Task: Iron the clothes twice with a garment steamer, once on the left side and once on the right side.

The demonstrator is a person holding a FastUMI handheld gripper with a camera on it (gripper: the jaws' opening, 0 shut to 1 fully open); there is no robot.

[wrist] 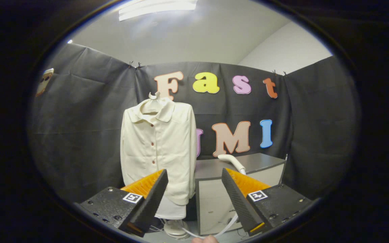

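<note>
Nearest, the tongs (193, 189) stand wide apart, holding nothing. A fingertip (205, 240) of a person shows just below them. Between the fingers, farther off, sits a grey box-shaped counter (248, 163) with a white curved garment steamer handle (231, 161) lying on top, its white hose (226, 227) trailing down. Beside the counter, a cream button-front shirt (157, 148) hangs upright on a white hanger (154, 97), against the black cloth wall (86, 128).
</note>
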